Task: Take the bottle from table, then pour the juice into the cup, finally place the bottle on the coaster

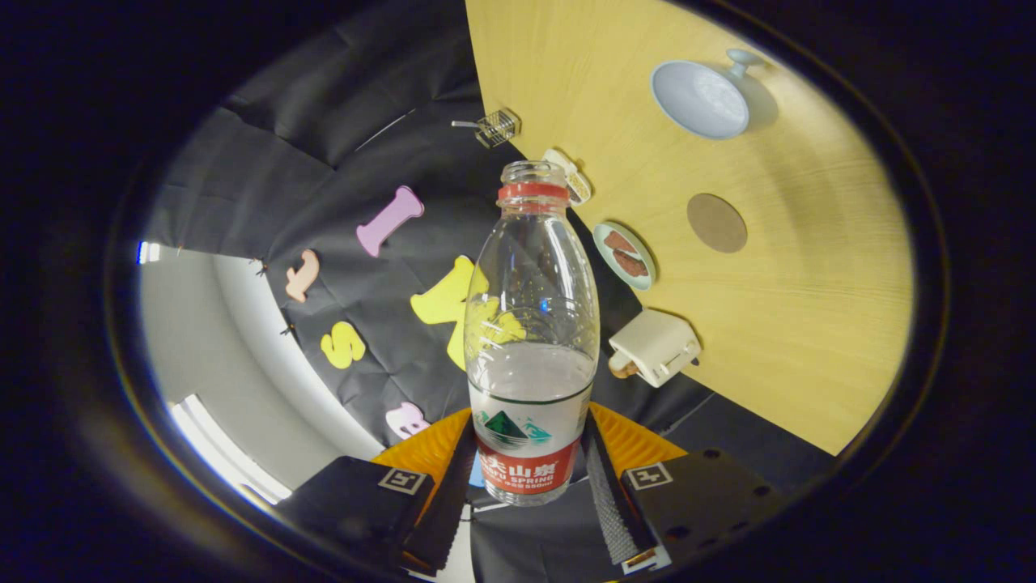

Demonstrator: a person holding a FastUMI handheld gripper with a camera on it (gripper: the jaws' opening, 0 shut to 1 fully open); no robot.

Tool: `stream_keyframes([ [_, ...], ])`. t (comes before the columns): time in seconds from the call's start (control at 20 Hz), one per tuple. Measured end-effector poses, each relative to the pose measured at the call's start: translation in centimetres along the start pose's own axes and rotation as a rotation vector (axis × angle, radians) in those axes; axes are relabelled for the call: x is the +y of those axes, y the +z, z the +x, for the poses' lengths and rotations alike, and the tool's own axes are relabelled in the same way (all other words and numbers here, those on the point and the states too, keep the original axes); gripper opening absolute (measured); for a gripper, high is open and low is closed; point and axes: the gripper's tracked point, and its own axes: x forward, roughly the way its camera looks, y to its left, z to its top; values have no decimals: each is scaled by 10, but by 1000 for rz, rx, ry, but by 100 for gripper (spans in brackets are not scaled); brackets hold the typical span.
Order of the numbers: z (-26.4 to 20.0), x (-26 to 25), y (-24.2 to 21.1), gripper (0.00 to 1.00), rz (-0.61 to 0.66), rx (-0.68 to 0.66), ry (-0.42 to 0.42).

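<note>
The gripper [530,470] clamps the uncapped bottle [532,340] between its 2 fingers at the labelled base, liquid filling its lower part. Beyond the bottle lies the wooden table [809,324], tilted in view, carrying a round brown coaster [716,223], a pale blue cup [701,99] and a small plate of food [624,256].

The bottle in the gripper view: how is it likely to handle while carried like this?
The bottle, held between the fingers of the hand-held gripper, looks like thin clear plastic, so it may flex under squeeze. It is about half full, so liquid probably sloshes and shifts weight. The cap is off, so tilting likely spills.
</note>
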Motion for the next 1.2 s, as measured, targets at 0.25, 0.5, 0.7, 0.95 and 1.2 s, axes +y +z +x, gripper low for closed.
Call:
stream_keyframes([
  [0.25,-3,11,2,74,-42,-7,47],
  [0.5,-5,10,6,74,-87,-15,41],
  [0.7,-4,-1,2,74,-84,-2,19],
  [0.95,-3,-7,-20,74,-258,60,-21],
  [1.2,-9,-12,-46,74,-584,156,-60],
])
